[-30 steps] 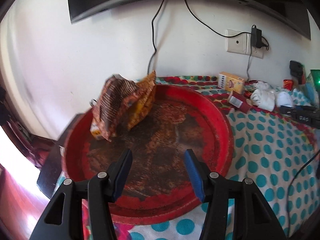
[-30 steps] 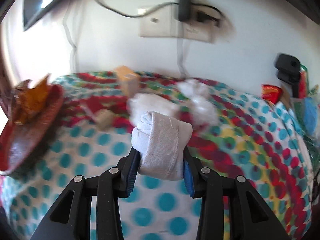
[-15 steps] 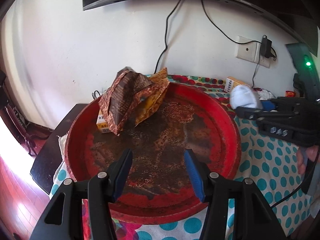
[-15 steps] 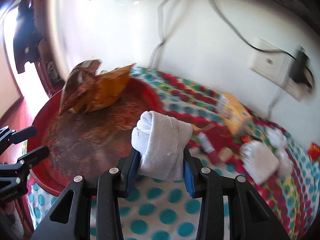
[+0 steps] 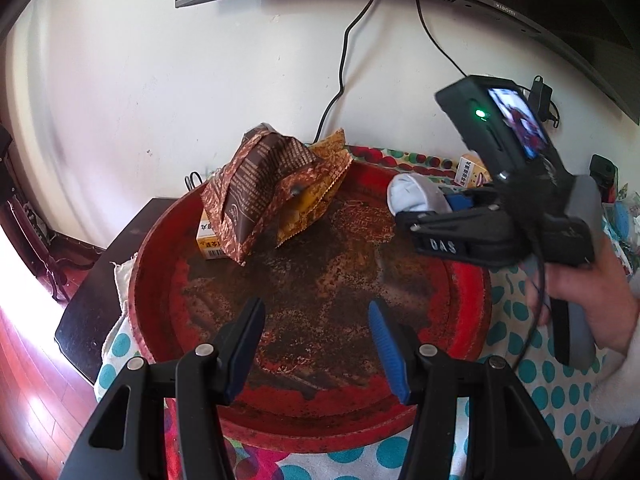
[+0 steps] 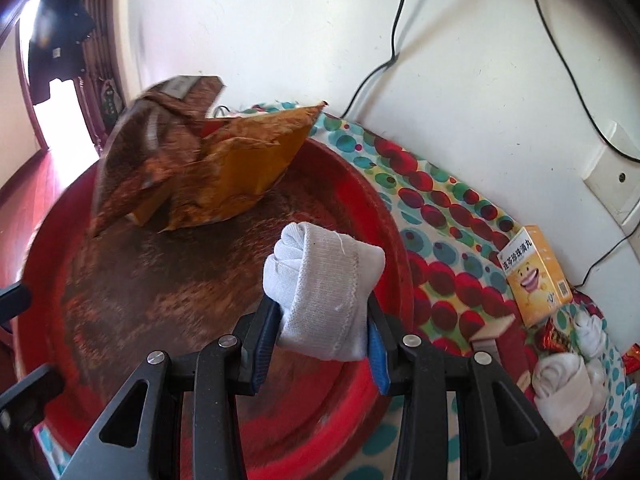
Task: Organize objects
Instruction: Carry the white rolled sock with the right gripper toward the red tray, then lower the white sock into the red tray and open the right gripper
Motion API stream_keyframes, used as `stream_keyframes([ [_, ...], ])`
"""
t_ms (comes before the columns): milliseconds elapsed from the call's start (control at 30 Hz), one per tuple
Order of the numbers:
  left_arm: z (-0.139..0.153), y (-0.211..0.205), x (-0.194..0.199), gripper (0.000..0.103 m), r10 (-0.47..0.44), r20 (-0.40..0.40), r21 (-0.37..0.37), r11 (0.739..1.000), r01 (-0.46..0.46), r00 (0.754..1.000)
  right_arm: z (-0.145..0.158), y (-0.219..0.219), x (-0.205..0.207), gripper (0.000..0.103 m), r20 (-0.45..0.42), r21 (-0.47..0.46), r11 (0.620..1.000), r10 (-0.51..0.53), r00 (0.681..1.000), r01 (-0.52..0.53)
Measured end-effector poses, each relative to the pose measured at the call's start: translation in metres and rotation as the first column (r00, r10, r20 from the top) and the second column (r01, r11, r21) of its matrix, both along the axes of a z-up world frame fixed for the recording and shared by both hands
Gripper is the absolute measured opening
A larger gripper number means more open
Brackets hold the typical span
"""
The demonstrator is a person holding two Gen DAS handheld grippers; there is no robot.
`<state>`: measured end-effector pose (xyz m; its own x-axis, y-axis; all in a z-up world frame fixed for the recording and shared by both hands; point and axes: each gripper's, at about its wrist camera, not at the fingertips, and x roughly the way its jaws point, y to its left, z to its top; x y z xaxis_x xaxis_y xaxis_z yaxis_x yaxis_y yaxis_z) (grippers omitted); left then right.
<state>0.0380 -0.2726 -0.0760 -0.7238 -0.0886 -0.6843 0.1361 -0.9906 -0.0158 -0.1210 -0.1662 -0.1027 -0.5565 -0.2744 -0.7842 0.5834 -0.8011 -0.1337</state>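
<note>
A worn round red tray sits on a polka-dot cloth; it also shows in the right wrist view. Brown and yellow snack bags and a small yellow box lie at its far left. My right gripper is shut on a rolled white sock and holds it above the tray's right side; the sock also shows in the left wrist view. My left gripper is open and empty over the tray's near edge.
On the cloth right of the tray lie a yellow medicine box, more white sock rolls and red wrappers. A white wall with cables and a socket stands behind. A dark side table is at left.
My right gripper has carried the sock from the cloth leftward to above the tray. My left gripper has shifted only slightly and has stayed open.
</note>
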Motion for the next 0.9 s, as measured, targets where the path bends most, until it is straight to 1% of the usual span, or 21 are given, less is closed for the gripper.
stream_keyframes([
  [233, -0.004, 0.0, -0.002, 0.056, -0.006, 0.012, 0.004, 1.0, 0.006, 1.0, -0.011, -0.002, -0.015, 0.039, 0.016, 0.007, 1.0, -0.024, 1.0, 0.024],
  [333, -0.006, -0.001, -0.002, 0.056, -0.005, 0.015, 0.01, 1.0, 0.005, 1.0, -0.011, 0.0, -0.014, 0.043, 0.013, -0.006, 1.0, -0.028, 1.0, 0.028],
  [467, -0.007, -0.002, -0.003, 0.056, 0.0, 0.022, 0.013, 1.0, 0.0, 1.0, -0.004, 0.002, -0.01, 0.045, -0.001, -0.014, 1.0, -0.019, 1.0, 0.019],
  [600, -0.007, -0.002, -0.003, 0.056, -0.002, 0.022, 0.012, 1.0, 0.001, 1.0, 0.005, 0.005, -0.002, 0.054, -0.024, -0.019, 1.0, -0.017, 1.0, 0.017],
  [767, -0.008, -0.001, -0.003, 0.056, -0.003, 0.024, 0.008, 1.0, 0.003, 1.0, 0.018, 0.023, 0.016, 0.054, -0.044, -0.057, 0.998, -0.021, 0.999, 0.019],
  [900, -0.007, 0.0, -0.002, 0.056, -0.006, 0.019, -0.003, 1.0, 0.007, 1.0, 0.03, 0.054, 0.031, 0.054, -0.059, -0.099, 0.994, -0.054, 0.997, 0.048],
])
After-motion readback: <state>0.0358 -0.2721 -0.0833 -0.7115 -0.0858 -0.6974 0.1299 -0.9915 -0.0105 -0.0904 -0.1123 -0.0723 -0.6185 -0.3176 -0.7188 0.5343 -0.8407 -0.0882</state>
